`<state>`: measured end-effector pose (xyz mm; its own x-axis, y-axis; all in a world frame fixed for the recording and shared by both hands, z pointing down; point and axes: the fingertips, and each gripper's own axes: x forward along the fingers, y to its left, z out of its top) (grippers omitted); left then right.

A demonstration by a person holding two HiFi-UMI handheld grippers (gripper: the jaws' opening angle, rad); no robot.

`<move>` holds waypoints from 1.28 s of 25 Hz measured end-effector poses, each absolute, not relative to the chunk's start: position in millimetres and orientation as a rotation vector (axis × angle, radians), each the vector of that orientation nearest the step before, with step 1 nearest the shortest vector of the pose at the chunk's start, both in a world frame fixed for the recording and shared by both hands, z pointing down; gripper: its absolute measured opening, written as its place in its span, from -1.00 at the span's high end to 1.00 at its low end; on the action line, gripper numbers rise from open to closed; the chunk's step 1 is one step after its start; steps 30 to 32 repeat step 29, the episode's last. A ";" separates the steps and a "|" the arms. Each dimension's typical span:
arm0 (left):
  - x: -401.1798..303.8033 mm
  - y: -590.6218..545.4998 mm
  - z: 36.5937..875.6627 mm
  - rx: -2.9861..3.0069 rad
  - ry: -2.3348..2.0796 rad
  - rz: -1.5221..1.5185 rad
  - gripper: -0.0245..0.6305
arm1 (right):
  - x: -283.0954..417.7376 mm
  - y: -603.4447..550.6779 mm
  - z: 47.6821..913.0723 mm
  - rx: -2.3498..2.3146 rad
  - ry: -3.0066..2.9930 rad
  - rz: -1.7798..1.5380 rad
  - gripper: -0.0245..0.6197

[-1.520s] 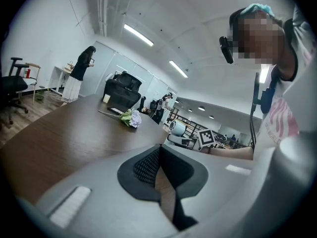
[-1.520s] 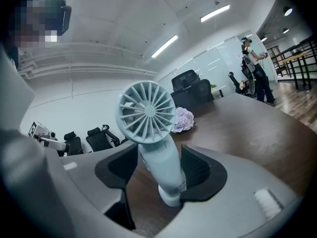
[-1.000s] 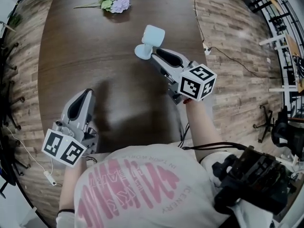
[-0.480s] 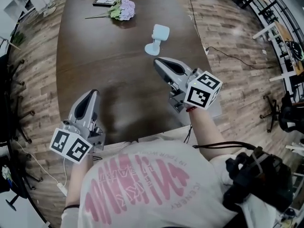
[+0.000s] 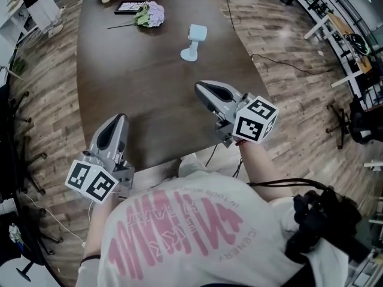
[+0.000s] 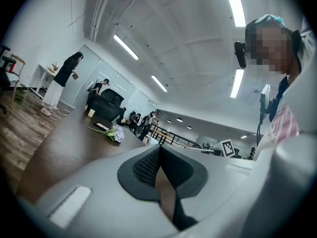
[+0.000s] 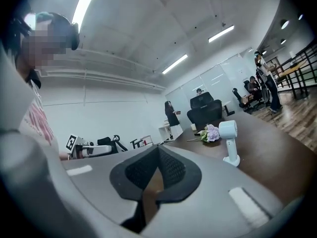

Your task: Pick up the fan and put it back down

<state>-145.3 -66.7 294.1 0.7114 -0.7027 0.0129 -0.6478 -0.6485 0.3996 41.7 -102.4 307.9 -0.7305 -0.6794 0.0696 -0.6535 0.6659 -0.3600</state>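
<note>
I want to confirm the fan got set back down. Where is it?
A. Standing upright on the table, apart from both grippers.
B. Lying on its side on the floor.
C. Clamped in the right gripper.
A: the fan stands on its base on the table, well beyond the right gripper, whose jaws are together on nothing.

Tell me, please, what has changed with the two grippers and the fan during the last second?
The right gripper has left the fan and drawn back toward the person; its jaws are shut on nothing. The left gripper also drew back, shut and empty. The fan stays upright on the table, the purple flowers beyond it.
</note>
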 end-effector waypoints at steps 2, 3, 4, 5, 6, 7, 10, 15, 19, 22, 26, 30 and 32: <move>-148.5 -60.2 292.2 2.553 -1.030 -0.207 0.87 | 41.4 -92.2 306.5 -1.134 2.781 -0.579 0.91; -150.2 -57.0 291.8 2.558 -1.019 -0.207 0.87 | 40.1 -87.9 306.7 -1.139 2.776 -0.585 0.91; -152.0 -54.0 292.0 2.563 -1.009 -0.205 0.87 | 37.8 -83.9 307.2 -1.145 2.774 -0.586 0.91; -154.0 -51.2 292.4 2.567 -0.999 -0.202 0.87 | 34.9 -80.1 307.9 -1.151 2.777 -0.582 0.91; -156.5 -48.9 292.9 2.569 -0.992 -0.199 0.87 | 31.5 -76.5 308.6 -1.157 2.783 -0.575 0.91; -159.2 -47.0 293.1 2.571 -0.986 -0.198 0.87 | 28.0 -73.3 309.3 -1.161 2.787 -0.569 0.91; -167.5 -44.8 293.1 2.575 -0.973 -0.197 0.87 | 20.1 -68.6 311.6 -1.182 2.782 -0.566 0.91; -175.1 -42.3 299.2 2.572 -0.937 -0.181 0.87 | 14.8 -63.4 320.5 -1.236 2.761 -0.611 0.91; -174.6 -42.9 300.8 2.574 -0.916 -0.190 0.87 | 15.9 -56.7 321.2 -1.255 2.767 -0.604 0.91; -171.0 -42.6 302.7 2.578 -0.897 -0.191 0.87 | 20.5 -55.7 321.9 -1.281 2.755 -0.600 0.91; -168.1 -39.3 305.2 2.579 -0.879 -0.188 0.87 | 22.6 -50.8 324.3 -1.288 2.753 -0.598 0.91; -166.9 -40.0 302.0 2.587 -0.877 -0.197 0.87 | 22.8 -49.0 323.1 -1.290 2.764 -0.582 0.91; -166.9 -40.0 302.0 2.587 -0.877 -0.197 0.87 | 22.8 -49.0 323.1 -1.290 2.764 -0.582 0.91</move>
